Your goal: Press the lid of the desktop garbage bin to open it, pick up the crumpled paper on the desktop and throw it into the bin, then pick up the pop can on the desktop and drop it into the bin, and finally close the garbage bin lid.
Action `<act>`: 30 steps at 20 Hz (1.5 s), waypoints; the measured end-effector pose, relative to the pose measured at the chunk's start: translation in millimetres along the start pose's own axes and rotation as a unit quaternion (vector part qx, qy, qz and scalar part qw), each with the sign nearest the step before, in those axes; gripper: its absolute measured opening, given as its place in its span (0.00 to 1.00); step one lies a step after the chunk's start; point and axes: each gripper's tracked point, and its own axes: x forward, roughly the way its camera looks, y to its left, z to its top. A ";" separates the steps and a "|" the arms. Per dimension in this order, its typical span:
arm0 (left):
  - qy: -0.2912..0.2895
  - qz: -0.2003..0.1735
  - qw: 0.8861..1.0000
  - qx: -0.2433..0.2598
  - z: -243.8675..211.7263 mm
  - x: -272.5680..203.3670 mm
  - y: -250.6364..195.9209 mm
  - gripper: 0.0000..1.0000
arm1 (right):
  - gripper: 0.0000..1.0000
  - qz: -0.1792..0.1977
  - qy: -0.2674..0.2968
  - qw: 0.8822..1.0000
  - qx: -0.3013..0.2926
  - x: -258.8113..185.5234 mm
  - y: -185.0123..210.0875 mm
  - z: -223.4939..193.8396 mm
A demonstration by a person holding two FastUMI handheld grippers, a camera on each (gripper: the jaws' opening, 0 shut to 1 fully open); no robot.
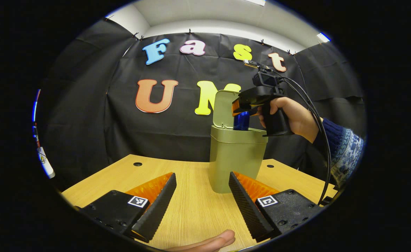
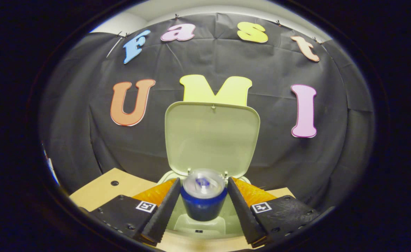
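Can drop in progress: right tongs (image 2: 202,201) grip the pop can (image 2: 203,199) upright over the open bin (image 1: 236,159), lid (image 2: 212,138) raised.
Next, by judgement: release, withdraw, close lid. Left tongs (image 1: 202,203) spread empty above the bench (image 1: 191,206).

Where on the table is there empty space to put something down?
Bare wood lies left of the bin, out to the table edge, and in front between the left hand-held gripper fingers. It is crowded over the bin mouth: the right hand-held gripper holds the can there.
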 end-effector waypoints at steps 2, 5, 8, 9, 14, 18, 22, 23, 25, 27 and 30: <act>0.009 0.001 1.000 -0.005 -4.8 2.5 1.3 0.97 | 0.87 0.002 -0.017 1.000 -0.005 -12.6 3.5 12.1; 0.017 -0.001 1.000 -0.011 -9.0 3.9 2.1 0.97 | 0.93 0.001 -0.043 0.999 -0.026 -28.0 5.3 35.2; 0.020 0.003 1.000 -0.017 -10.7 5.1 5.8 0.98 | 0.96 -0.021 -0.061 0.997 -0.039 -42.1 -2.8 58.7; 0.022 0.004 1.000 -0.017 -12.8 7.2 6.7 0.98 | 0.96 -0.026 -0.066 0.996 -0.045 -43.9 -4.2 67.1; 0.027 0.012 1.000 -0.009 -13.7 8.0 9.9 0.98 | 0.92 -0.046 -0.069 0.996 -0.030 -46.8 -14.9 104.3; 0.023 0.022 0.999 -0.002 -12.5 7.0 13.4 0.97 | 0.94 -0.041 -0.074 0.996 -0.016 -29.8 -14.2 141.6; 0.022 0.021 0.999 0.012 -12.5 7.7 12.0 0.98 | 0.96 -0.039 -0.065 0.997 -0.009 4.4 -15.5 165.4; 0.020 0.021 0.999 0.014 -12.9 8.4 12.5 0.98 | 0.96 -0.043 -0.067 0.997 -0.008 15.6 -18.8 172.2; 0.029 0.025 0.999 0.012 -19.9 9.4 13.2 0.98 | 0.96 -0.059 -0.056 0.997 -0.007 39.0 -25.9 172.5; 0.037 0.030 0.999 0.006 -27.1 13.4 16.6 0.98 | 0.96 -0.064 -0.043 0.997 -0.006 59.4 -30.3 171.2; 0.049 0.036 0.998 0.000 -33.9 25.0 26.5 0.98 | 0.94 -0.073 -0.029 0.997 -0.010 80.3 -40.4 165.7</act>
